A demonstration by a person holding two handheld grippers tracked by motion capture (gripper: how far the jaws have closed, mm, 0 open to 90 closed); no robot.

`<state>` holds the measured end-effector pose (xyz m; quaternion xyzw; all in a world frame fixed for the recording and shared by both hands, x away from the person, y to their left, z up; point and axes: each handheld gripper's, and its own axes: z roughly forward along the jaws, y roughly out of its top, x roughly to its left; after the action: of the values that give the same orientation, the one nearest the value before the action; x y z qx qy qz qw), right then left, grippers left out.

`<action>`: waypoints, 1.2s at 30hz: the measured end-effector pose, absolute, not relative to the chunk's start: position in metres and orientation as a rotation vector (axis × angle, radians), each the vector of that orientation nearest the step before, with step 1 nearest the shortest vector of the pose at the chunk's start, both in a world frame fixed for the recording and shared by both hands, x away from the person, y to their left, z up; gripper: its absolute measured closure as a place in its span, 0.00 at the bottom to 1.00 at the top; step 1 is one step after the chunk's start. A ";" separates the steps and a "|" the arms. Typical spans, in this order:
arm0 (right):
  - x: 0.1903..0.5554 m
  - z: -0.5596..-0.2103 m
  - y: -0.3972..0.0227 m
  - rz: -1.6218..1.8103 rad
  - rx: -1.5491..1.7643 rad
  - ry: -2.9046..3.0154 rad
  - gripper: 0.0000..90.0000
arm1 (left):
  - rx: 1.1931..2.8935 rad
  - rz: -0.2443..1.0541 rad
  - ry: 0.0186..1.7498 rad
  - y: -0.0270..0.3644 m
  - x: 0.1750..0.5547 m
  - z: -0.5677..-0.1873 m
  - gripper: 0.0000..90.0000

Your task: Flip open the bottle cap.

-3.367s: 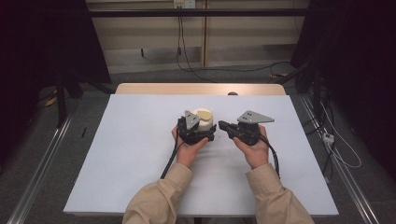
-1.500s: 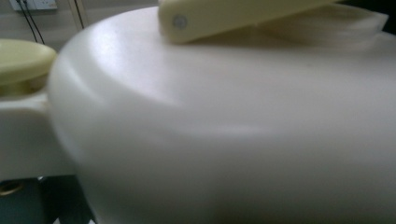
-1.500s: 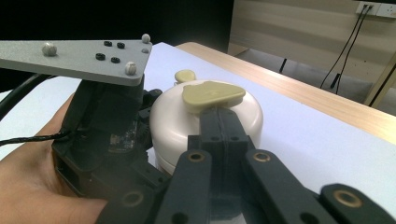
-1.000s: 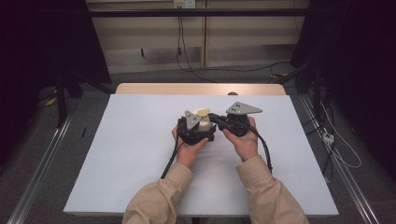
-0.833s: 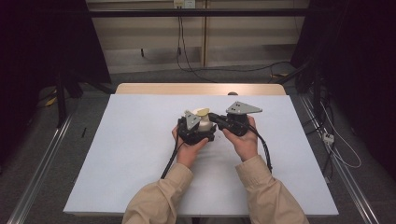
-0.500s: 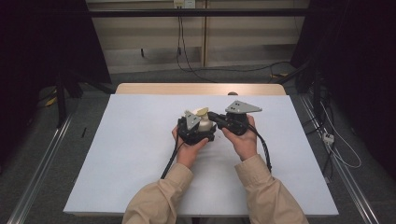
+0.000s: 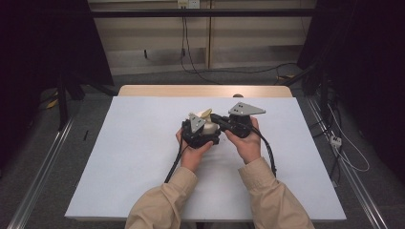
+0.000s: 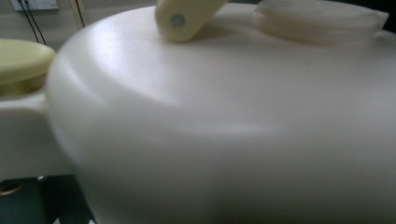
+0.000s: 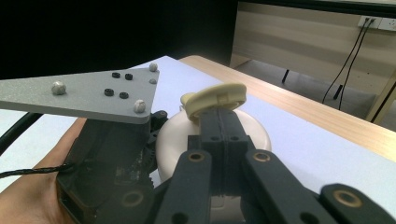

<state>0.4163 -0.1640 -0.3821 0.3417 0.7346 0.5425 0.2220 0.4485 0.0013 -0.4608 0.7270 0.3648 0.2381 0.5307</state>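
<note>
Near the tabletop's centre, toward its far edge, the left gripper holds a cream pot, jaw gap hidden, while the right gripper is closed on its yellowish handle.

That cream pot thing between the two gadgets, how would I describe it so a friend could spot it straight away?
Start at the white table and look to the middle, where both hands meet. The left gripper holds a rounded cream pot there. It is the pale thing among black tools, and its yellowish handle is pinched by the right gripper.
</note>
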 end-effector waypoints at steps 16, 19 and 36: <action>0.418 -0.383 -0.163 1.502 0.940 2.033 1.00 | 1.735 0.568 0.872 0.001 0.448 -0.461 0.06; 0.418 -0.383 -0.163 1.503 0.938 2.030 1.00 | 1.735 0.568 0.872 0.001 0.448 -0.461 0.06; 0.421 -0.380 -0.160 1.520 0.932 2.026 1.00 | 1.739 0.571 0.869 0.002 0.449 -0.461 0.06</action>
<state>0.4208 -0.1598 -0.3800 0.3369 0.7323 0.5495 0.2197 0.4487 0.0015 -0.4606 0.7281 0.3641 0.2390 0.5293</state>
